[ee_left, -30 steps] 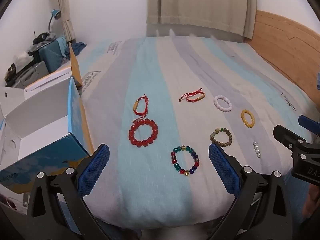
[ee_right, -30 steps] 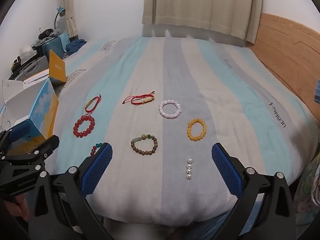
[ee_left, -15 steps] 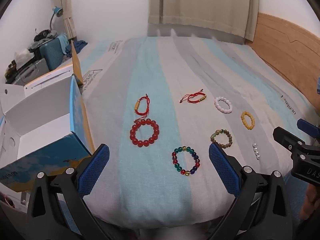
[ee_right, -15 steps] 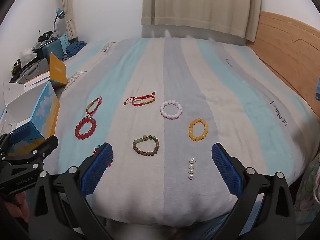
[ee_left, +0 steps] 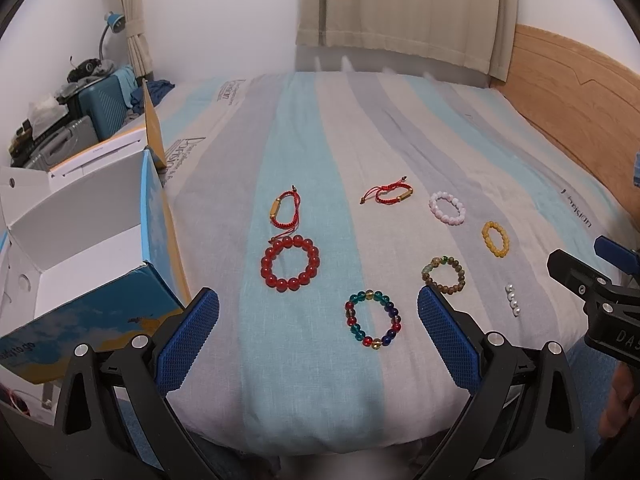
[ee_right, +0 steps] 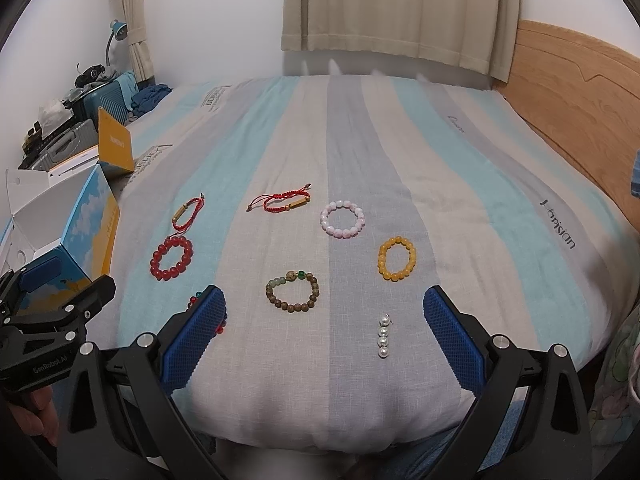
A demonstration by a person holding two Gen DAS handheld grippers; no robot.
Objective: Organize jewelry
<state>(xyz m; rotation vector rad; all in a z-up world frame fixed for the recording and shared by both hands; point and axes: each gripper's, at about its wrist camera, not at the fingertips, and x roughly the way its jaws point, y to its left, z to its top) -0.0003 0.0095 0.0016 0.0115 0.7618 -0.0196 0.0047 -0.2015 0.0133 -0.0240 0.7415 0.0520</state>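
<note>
Pre-grasp: both grippers empty w/ jaws wide apart, jewelry all on the bed.

Left wrist view: left gripper (ee_left: 318,336) hovers at the near edge, jaws apart, nothing held; rainbow bead bracelet (ee_left: 373,319) lies just ahead between its fingers, red bead bracelet (ee_left: 290,263) farther left, open white box (ee_left: 86,240) at far left, prob. the destination. Next move, I'd judge: drop over the rainbow one & close on the bead ring, not the sheet. Right wrist view: right gripper (ee_right: 323,338) also apart & empty; brown bead bracelet (ee_right: 292,290) and a short pearl string (ee_right: 383,336) nearest, yellow bracelet (ee_right: 397,258) & pink bracelet (ee_right: 342,219) beyond. Pieces are well apart, flat, untangled.
</note>
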